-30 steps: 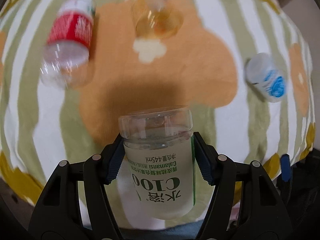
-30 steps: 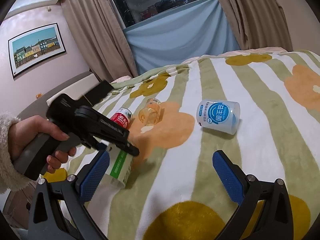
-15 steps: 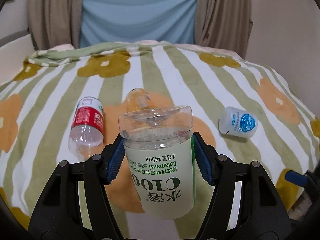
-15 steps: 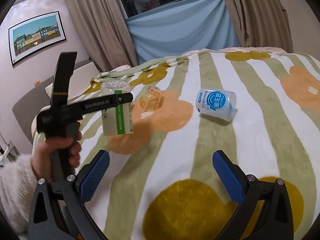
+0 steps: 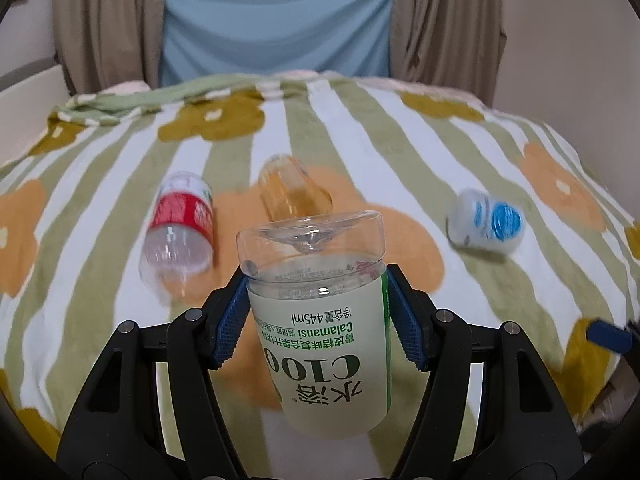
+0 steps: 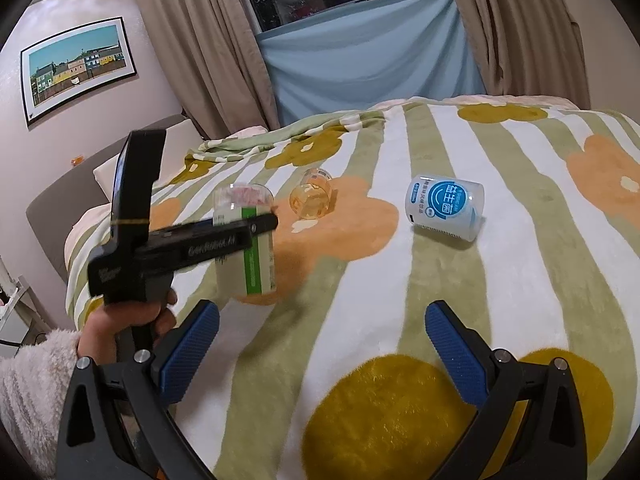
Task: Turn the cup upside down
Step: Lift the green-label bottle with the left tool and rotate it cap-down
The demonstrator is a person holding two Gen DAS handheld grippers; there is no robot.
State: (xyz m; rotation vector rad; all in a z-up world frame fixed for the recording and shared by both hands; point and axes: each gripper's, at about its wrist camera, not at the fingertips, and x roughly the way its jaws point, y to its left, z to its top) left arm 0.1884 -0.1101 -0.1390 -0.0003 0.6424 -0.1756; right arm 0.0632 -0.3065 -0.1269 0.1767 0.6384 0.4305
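my left gripper [image 5: 318,320] is clamped on the cup [image 5: 320,320], blue pads [image 5: 230,324] pressing its two sides; the clear base faces up and the green "c100" label reads inverted. from the right wrist view i see the cup [image 6: 246,248] held just above the striped blanket [image 6: 440,280] at about 9 o'clock. my right gripper [image 6: 320,348] hangs spread wide with nothing between its pads. beyond the cup lie a red-label cup [image 5: 178,228] at 10 o'clock, an amber cup [image 5: 294,196] at 12, and a blue-label cup [image 5: 486,224] at 2, all on their sides.
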